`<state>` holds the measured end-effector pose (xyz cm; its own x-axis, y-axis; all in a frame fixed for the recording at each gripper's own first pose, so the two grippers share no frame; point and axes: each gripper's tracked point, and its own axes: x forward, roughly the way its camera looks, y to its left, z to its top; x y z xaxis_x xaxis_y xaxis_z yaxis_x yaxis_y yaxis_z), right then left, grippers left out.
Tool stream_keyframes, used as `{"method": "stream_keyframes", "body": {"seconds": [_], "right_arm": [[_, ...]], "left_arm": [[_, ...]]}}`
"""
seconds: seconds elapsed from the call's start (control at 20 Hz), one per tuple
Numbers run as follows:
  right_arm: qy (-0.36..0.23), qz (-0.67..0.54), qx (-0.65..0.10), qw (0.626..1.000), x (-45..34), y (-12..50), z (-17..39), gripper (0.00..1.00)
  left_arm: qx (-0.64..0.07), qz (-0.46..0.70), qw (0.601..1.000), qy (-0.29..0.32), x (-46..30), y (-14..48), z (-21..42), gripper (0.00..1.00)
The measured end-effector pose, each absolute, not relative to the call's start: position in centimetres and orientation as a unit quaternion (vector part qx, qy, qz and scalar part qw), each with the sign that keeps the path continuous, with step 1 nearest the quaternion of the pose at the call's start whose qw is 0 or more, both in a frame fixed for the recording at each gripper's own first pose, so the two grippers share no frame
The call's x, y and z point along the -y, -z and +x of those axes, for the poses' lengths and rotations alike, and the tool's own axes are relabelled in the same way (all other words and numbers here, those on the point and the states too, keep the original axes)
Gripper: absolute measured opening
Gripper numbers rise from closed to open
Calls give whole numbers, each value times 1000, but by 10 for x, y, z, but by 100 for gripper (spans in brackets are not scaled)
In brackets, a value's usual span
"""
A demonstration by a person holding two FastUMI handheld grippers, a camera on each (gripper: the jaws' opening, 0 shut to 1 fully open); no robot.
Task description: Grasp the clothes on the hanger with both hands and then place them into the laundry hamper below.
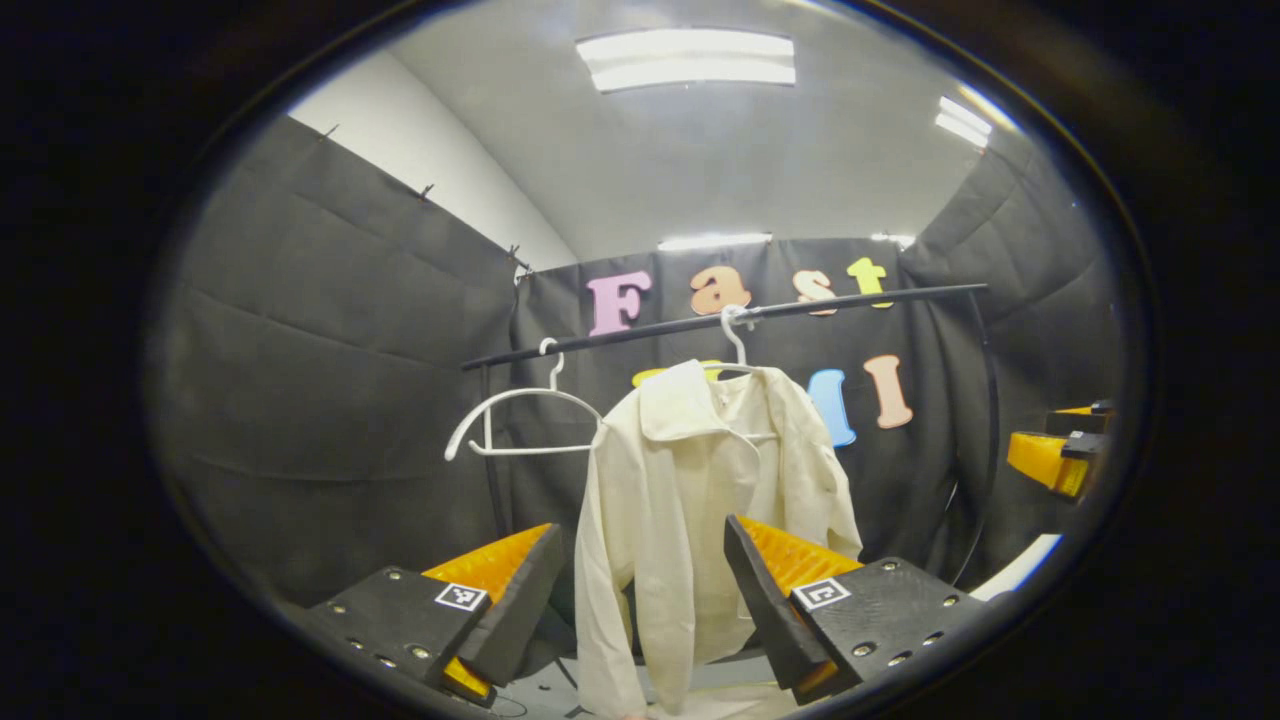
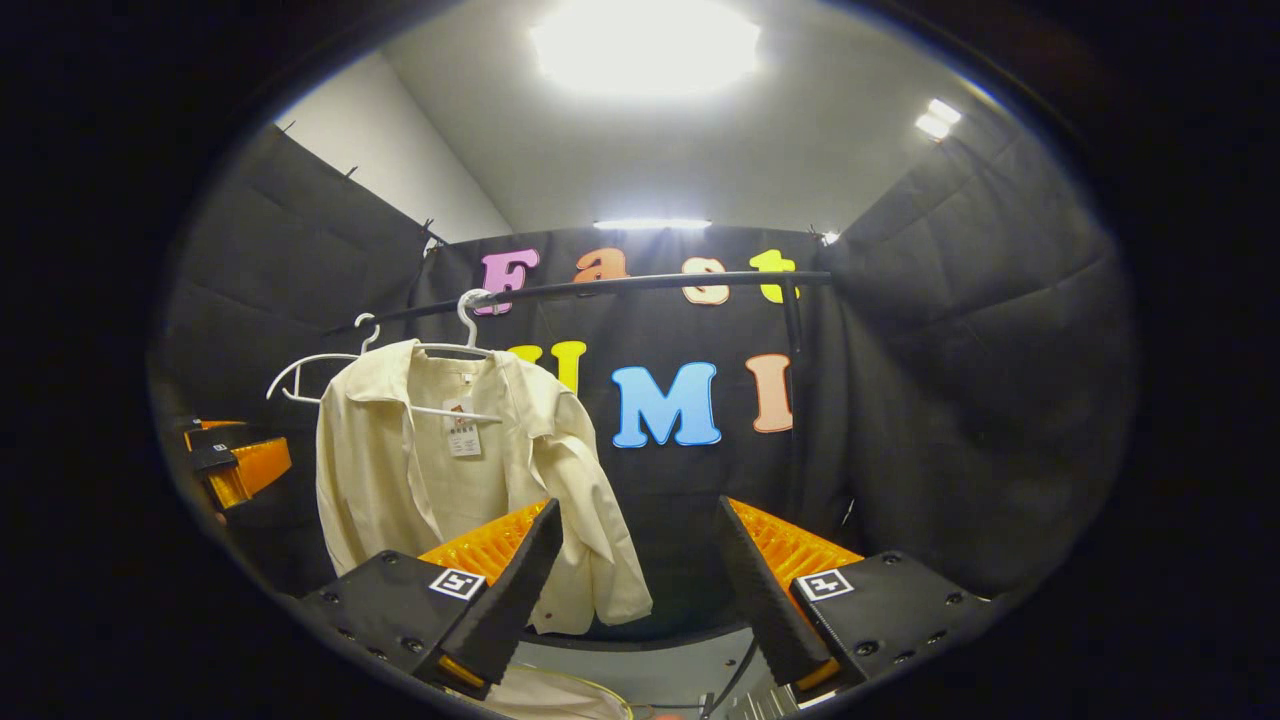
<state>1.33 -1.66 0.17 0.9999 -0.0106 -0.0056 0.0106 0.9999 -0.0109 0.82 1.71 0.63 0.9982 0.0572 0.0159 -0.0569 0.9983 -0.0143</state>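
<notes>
A cream shirt (image 1: 680, 460) hangs on a white hanger (image 1: 735, 340) from a black rail (image 1: 850, 300). In the left gripper view it is straight ahead, and my left gripper (image 1: 642, 530) stands open in front of it, short of the cloth. In the right gripper view the shirt (image 2: 430, 480) hangs to the left, with a tag at its collar. My right gripper (image 2: 638, 505) is open, with the shirt's sleeve just behind its left finger. A pale curved rim (image 2: 560, 700) at the bottom edge may be the hamper.
An empty white hanger (image 1: 510, 420) hangs on the rail left of the shirt. The right gripper (image 1: 1060, 455) shows at the far right edge; the left gripper (image 2: 235, 460) sits at the far left edge. Black cloth walls close in all sides.
</notes>
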Motion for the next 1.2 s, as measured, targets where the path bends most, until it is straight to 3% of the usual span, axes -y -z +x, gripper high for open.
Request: {"method": "stream_keyframes", "body": {"seconds": [0.6, 1.2], "right_arm": [[-28, 7, 6, 1000, -16, -6, 49, 97], [-159, 9, 10, 987, -81, 2, 170, 96]], "left_arm": [[5, -9, 1000, -24, -12, -5, 30, 95], [4, -7, 998, -67, 27, -7, 121, 95]]}}
